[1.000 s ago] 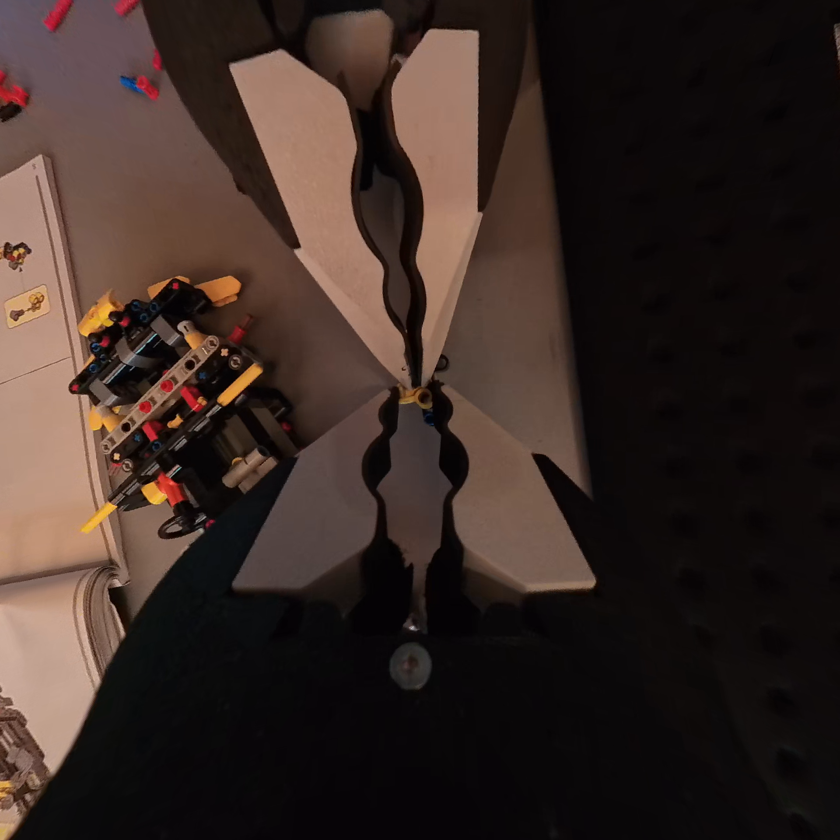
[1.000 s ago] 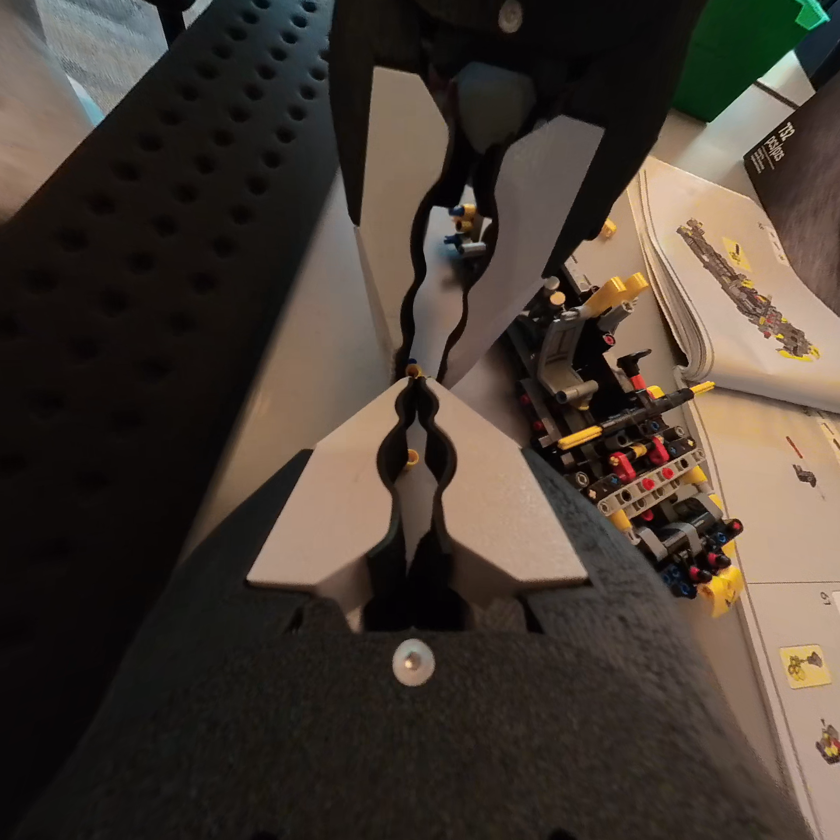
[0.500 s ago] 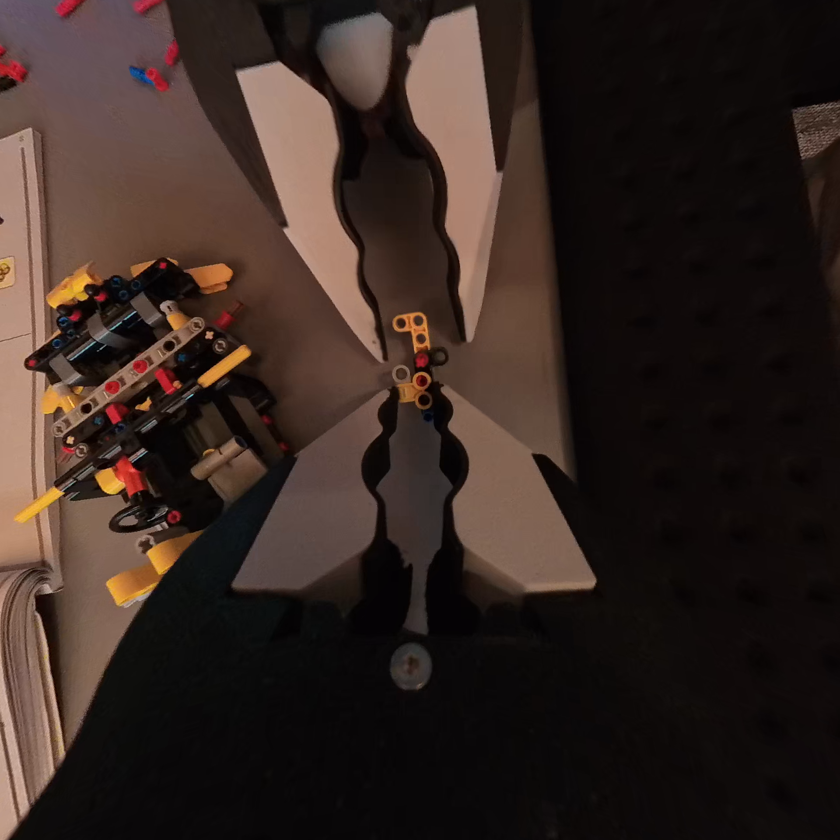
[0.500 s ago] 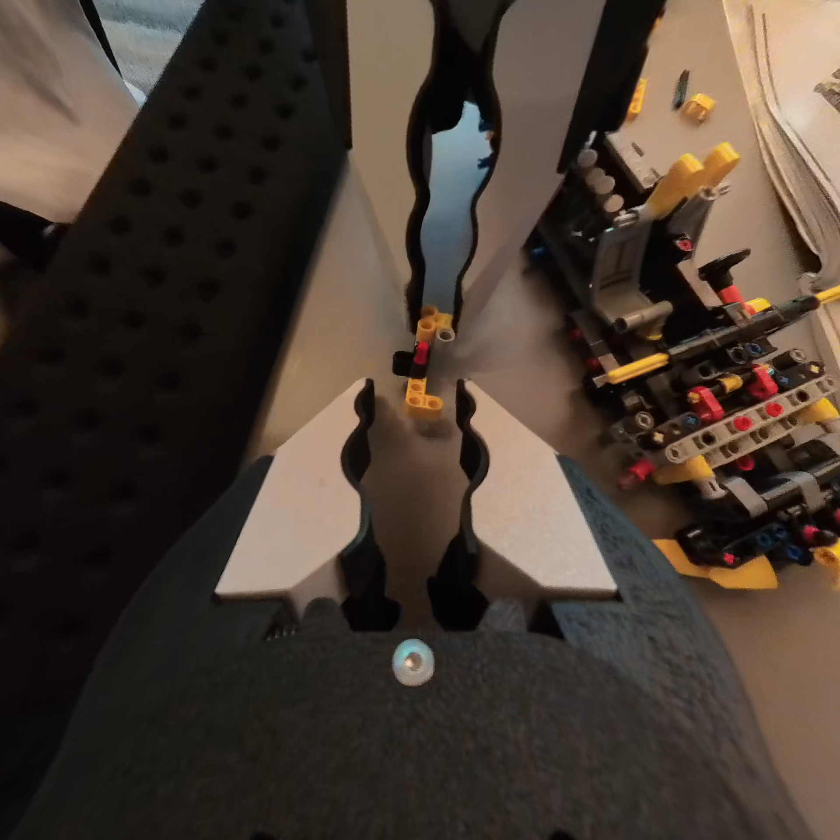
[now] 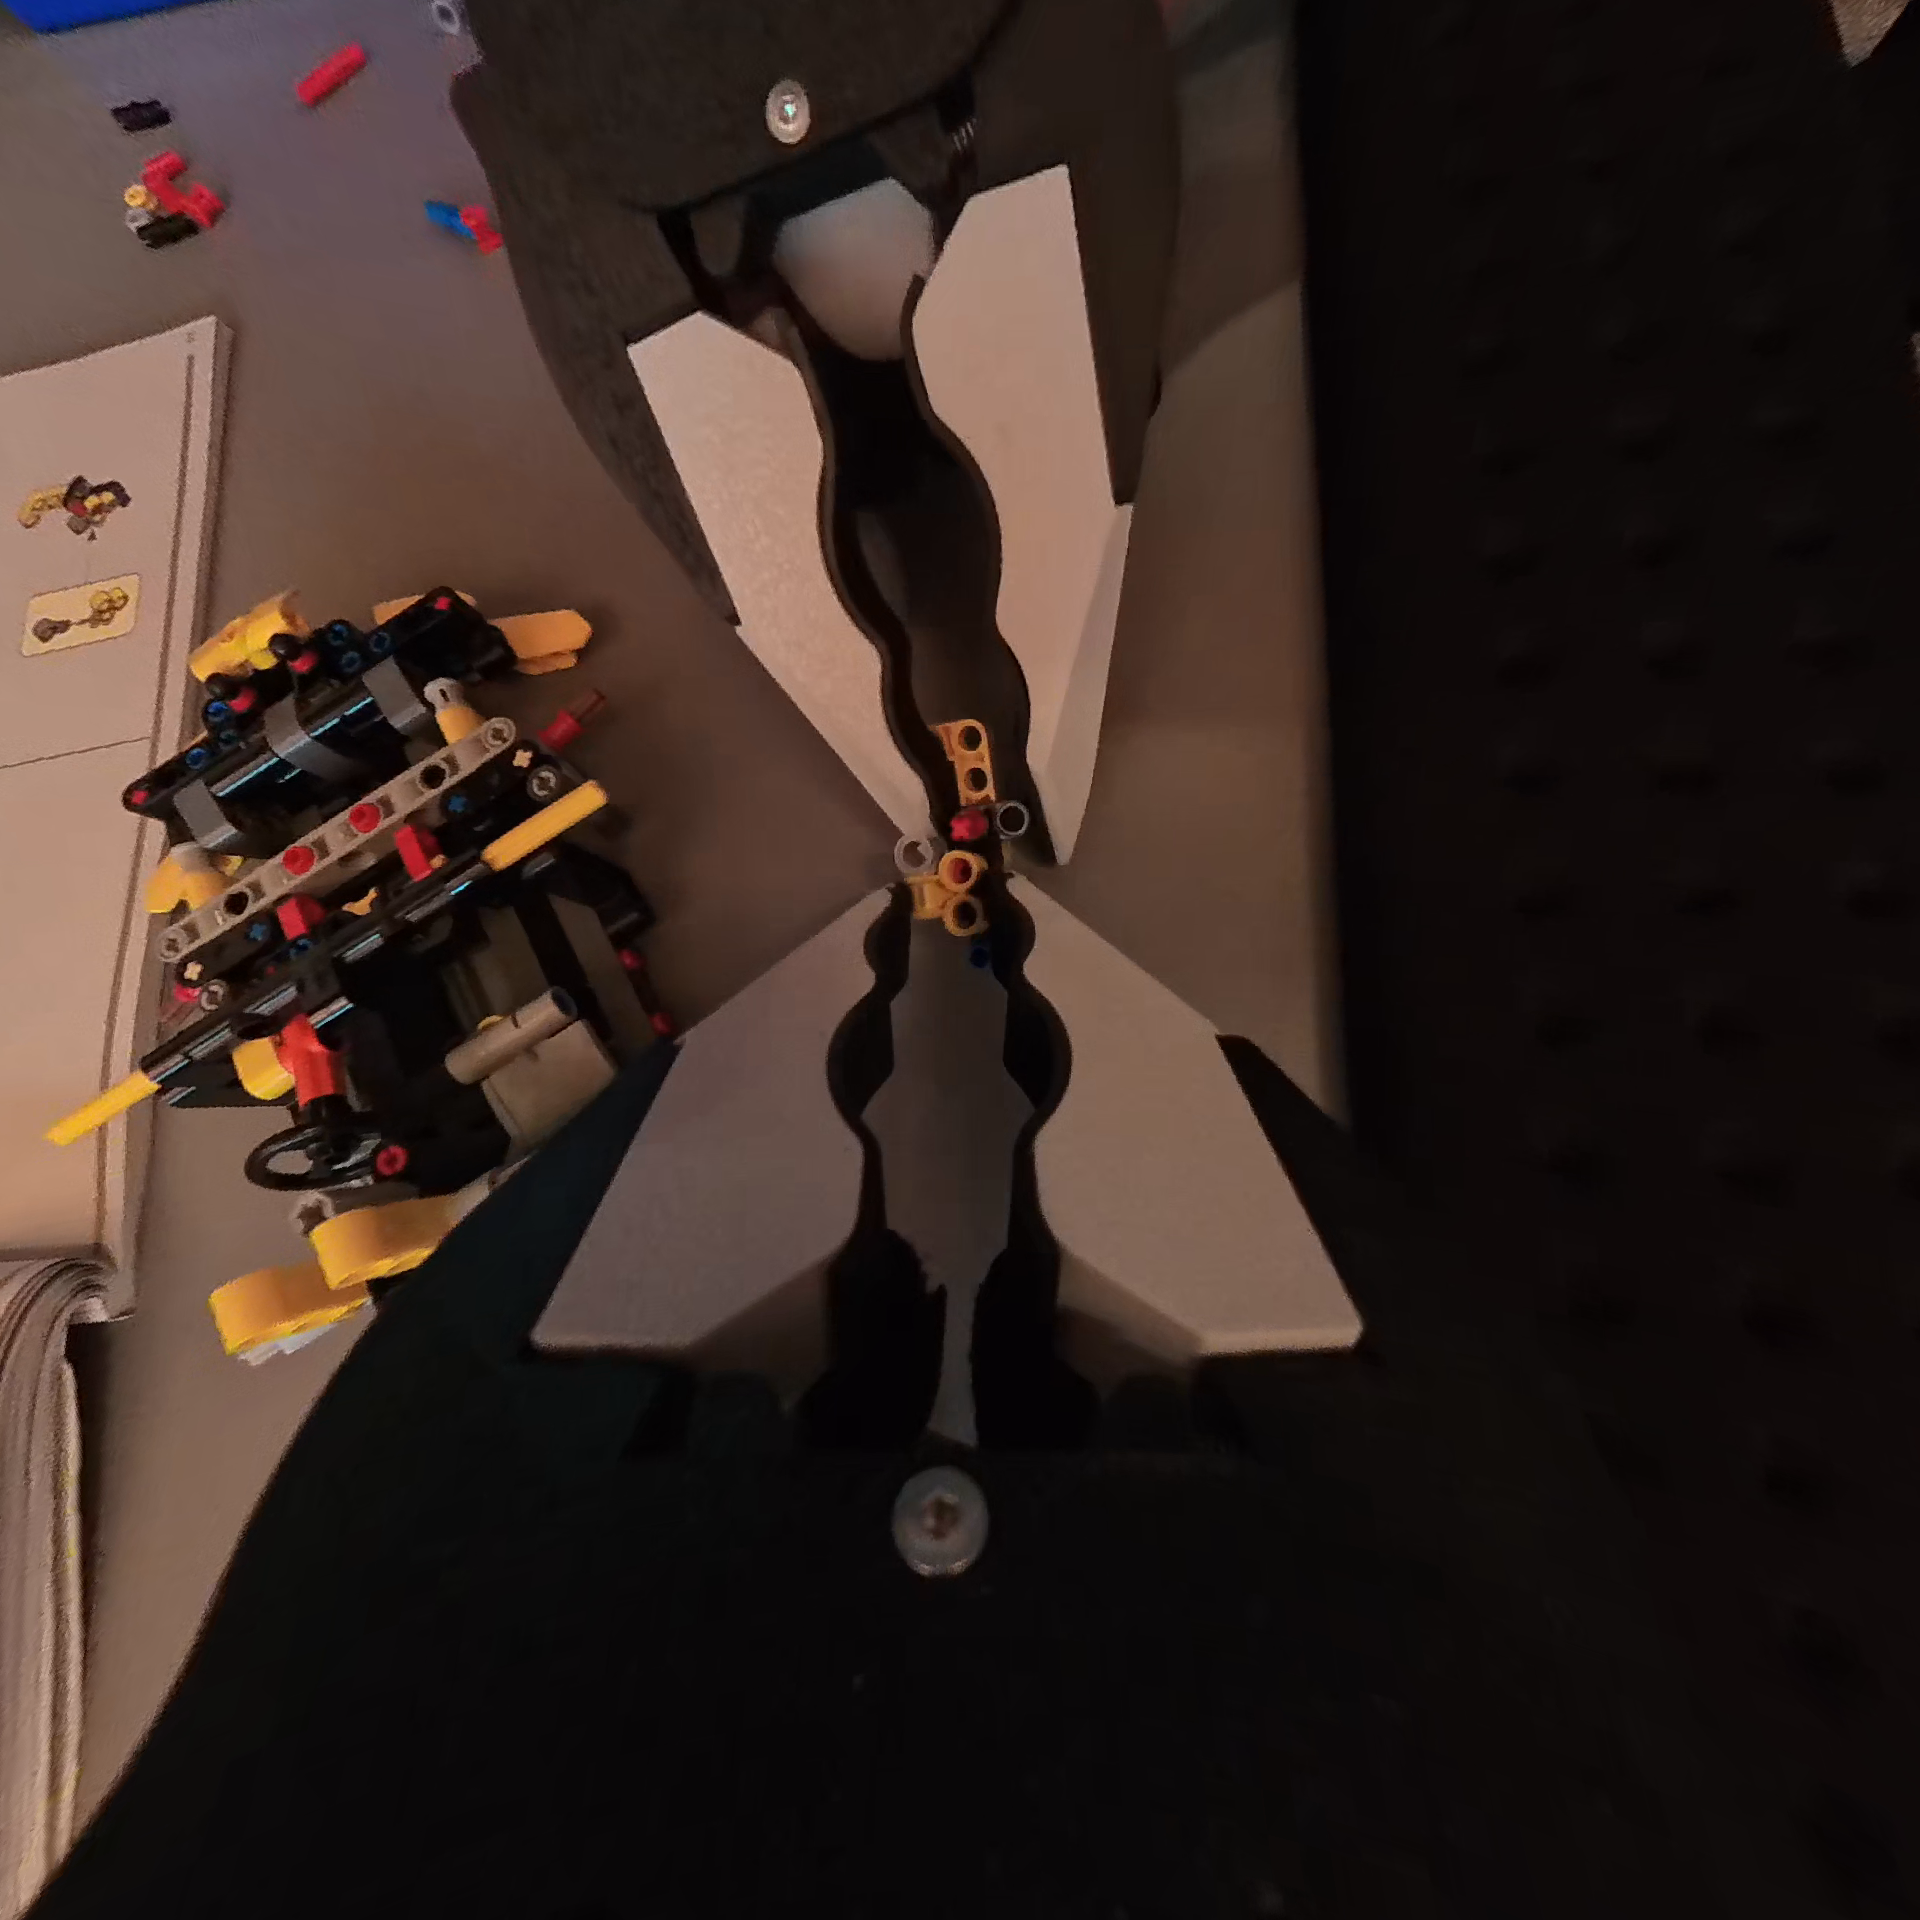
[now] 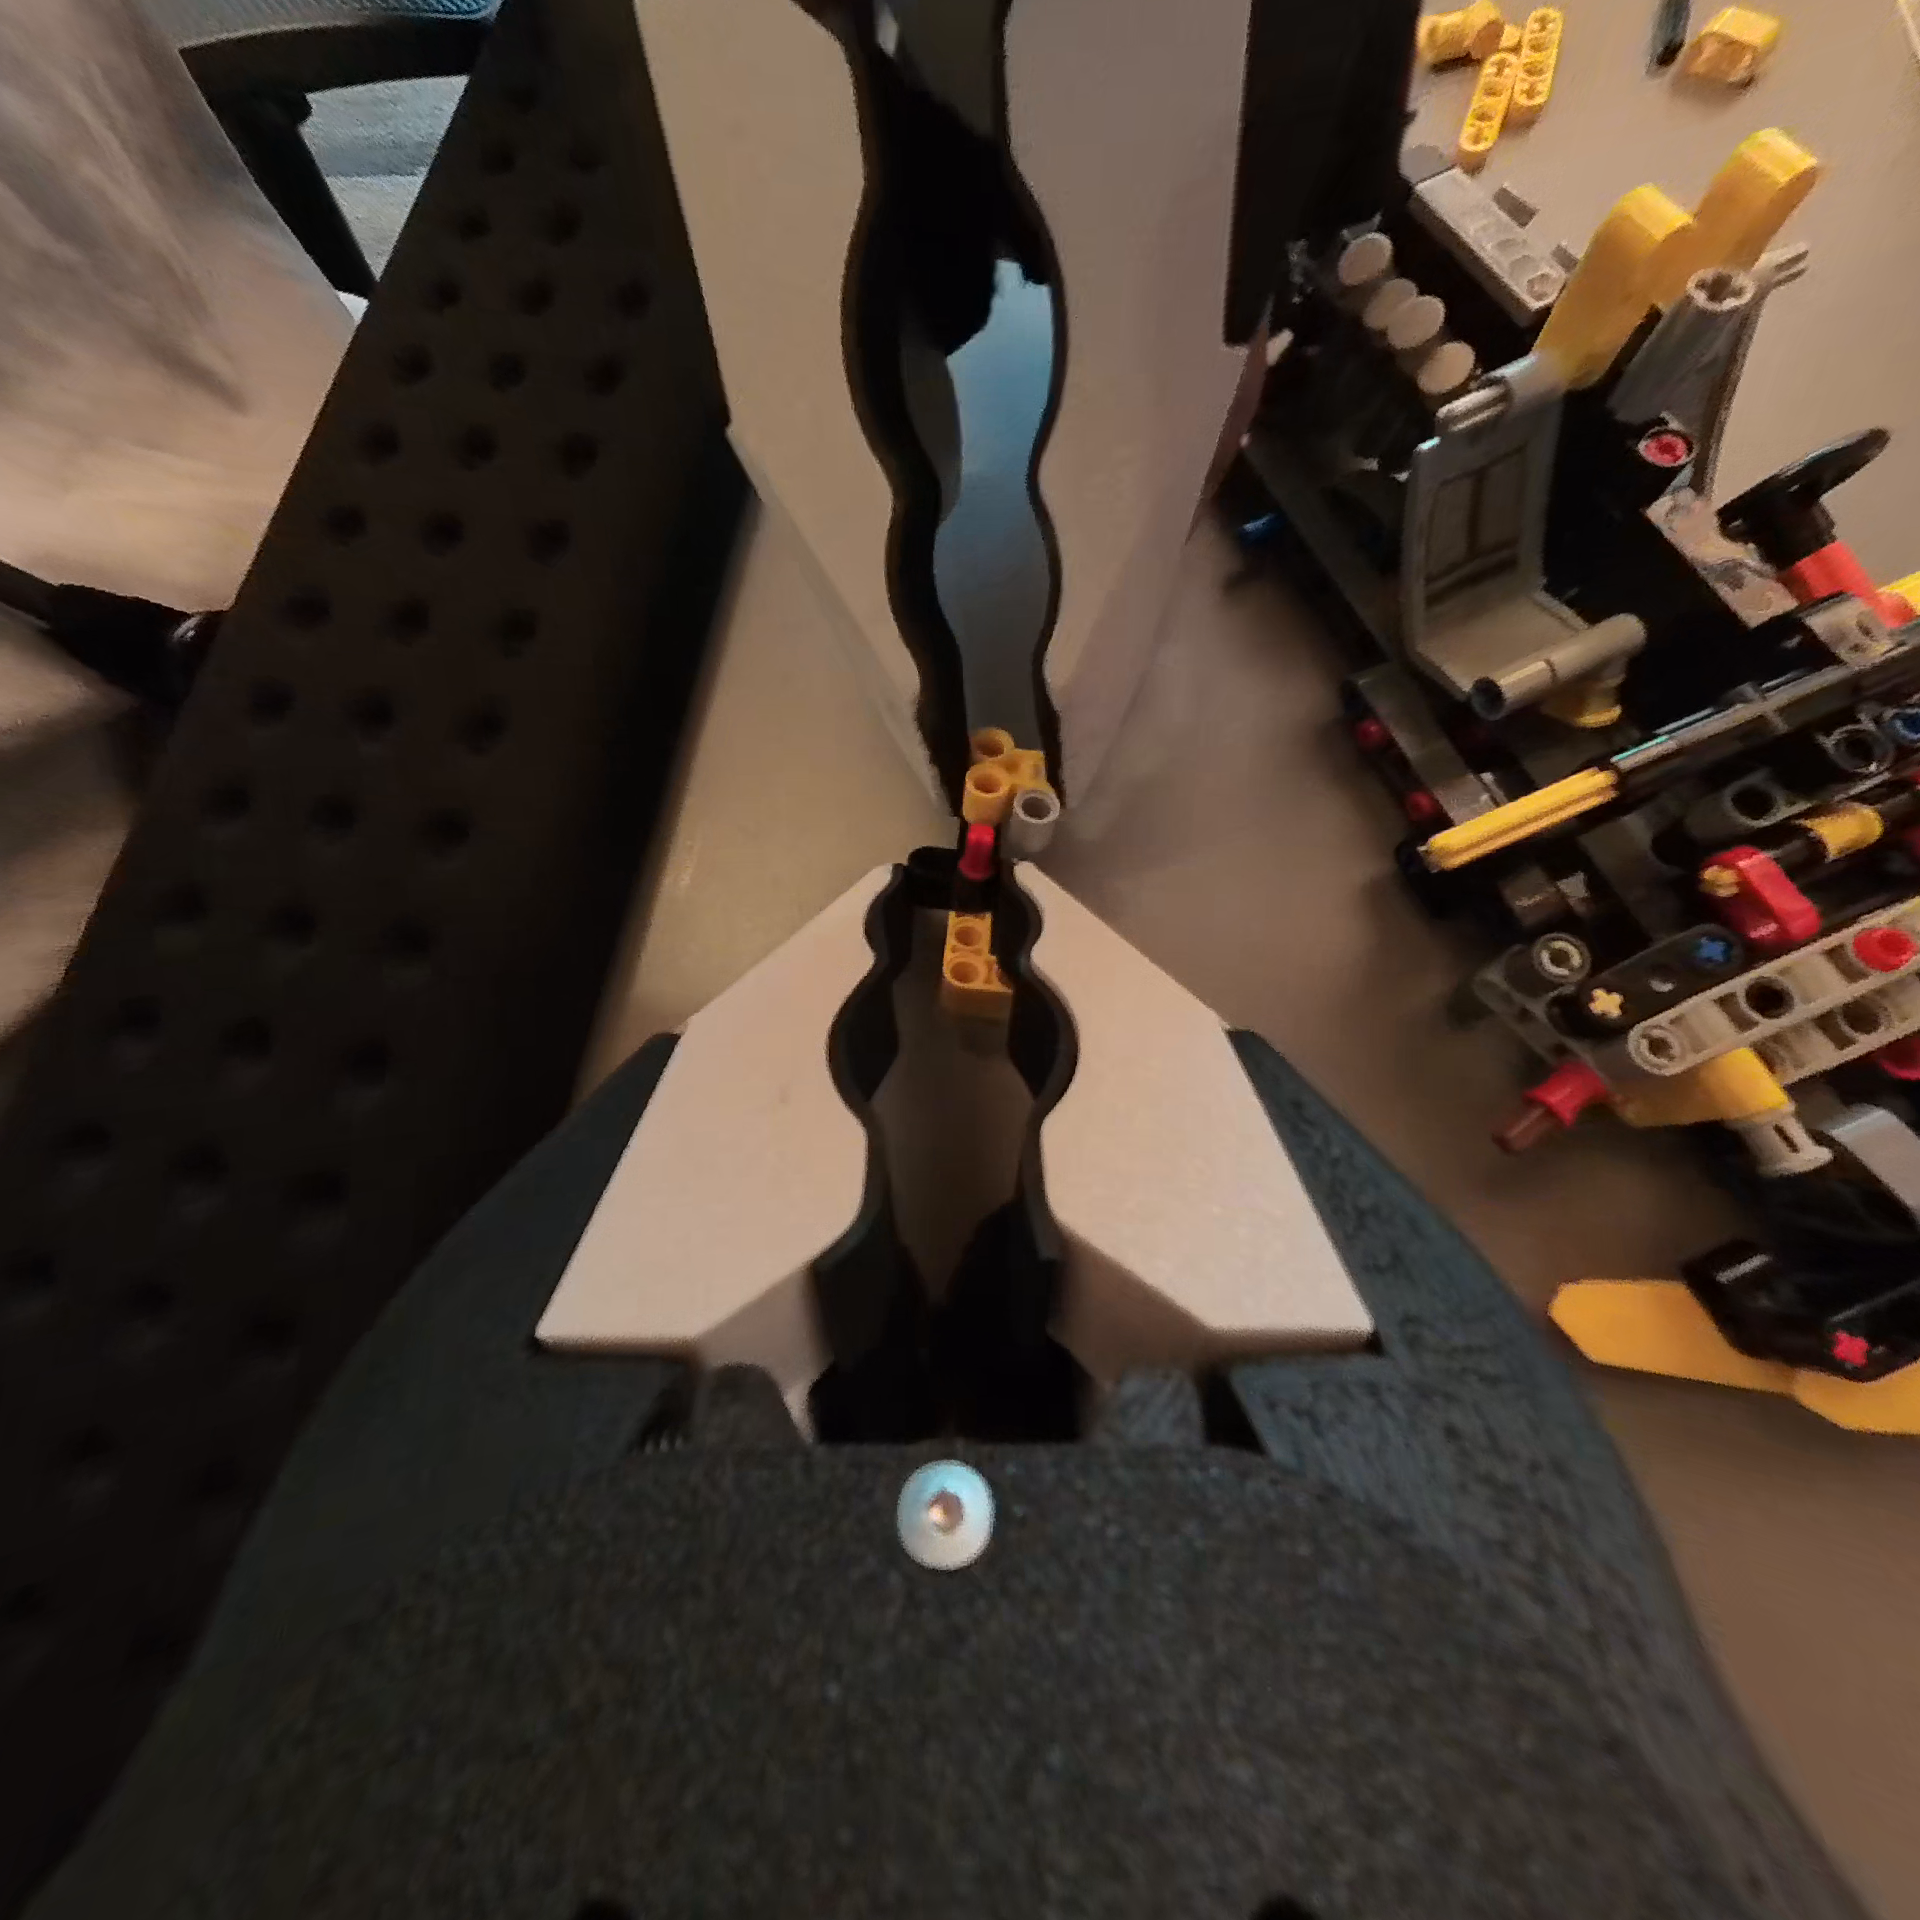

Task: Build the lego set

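Note:
A small sub-assembly (image 5: pixel 961 852) of yellow beams, a red pin and grey and black connectors hangs between both grippers above the table. My left gripper (image 5: pixel 953 891) is shut on its yellow end piece (image 5: pixel 951 902). My right gripper (image 6: pixel 958 875) faces it tip to tip and is shut on the yellow angled beam (image 6: pixel 974 966) at the other end. The half-built black, yellow and grey vehicle model (image 5: pixel 364 883) lies on the table to the left in the left wrist view and on the right in the right wrist view (image 6: pixel 1662 779).
An open instruction booklet (image 5: pixel 83 727) lies beside the model. Loose red, blue and black pieces (image 5: pixel 166 203) are scattered at the far left, and loose yellow pieces (image 6: pixel 1507 73) beyond the model. A black perforated panel (image 6: pixel 312 727) runs along the table edge. The grippers are tip to tip, or close to it.
Both grippers were shut together a second ago. The right gripper then opened and drew back, and now it has closed on the yellow angled beam. The left gripper kept its hold.

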`<action>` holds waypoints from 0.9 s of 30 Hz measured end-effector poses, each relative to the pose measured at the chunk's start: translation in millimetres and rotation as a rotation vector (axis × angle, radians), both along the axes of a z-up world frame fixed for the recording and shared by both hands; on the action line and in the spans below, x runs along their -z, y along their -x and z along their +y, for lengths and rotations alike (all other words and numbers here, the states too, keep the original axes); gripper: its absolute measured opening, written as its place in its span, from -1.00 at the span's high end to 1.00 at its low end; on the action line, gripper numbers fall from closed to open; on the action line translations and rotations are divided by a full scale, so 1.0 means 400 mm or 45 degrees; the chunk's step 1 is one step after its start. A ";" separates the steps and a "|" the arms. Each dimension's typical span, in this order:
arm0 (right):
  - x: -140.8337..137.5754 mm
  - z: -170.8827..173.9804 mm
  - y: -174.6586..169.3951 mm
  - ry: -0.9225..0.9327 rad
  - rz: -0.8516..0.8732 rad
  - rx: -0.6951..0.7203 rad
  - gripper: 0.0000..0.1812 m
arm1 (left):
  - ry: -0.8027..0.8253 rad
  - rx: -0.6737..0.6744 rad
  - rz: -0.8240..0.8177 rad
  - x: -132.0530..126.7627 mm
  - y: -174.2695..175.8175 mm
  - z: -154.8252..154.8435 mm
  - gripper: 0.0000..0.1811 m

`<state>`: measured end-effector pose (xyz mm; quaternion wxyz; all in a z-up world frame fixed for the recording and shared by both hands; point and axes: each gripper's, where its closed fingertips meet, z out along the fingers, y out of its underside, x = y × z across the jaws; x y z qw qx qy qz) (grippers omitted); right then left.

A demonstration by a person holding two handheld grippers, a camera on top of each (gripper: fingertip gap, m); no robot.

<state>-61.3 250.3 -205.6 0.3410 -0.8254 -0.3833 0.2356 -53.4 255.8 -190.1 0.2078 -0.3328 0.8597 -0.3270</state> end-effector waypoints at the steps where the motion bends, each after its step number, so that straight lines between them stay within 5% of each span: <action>1: 0.000 0.000 0.000 0.009 0.007 0.000 0.83 | -0.006 -0.004 -0.002 0.001 -0.001 0.000 0.82; 12: -0.070 0.002 -0.008 0.027 0.280 0.032 0.83 | 0.155 -0.100 -0.027 -0.052 0.001 0.007 0.62; 20: -0.226 0.029 -0.026 -0.052 0.765 0.113 0.84 | 0.867 -0.317 -0.061 -0.178 -0.024 0.017 0.69; 27: -0.241 0.031 -0.017 -0.010 0.879 0.107 0.84 | 1.070 -0.329 -0.063 -0.207 -0.029 0.009 0.85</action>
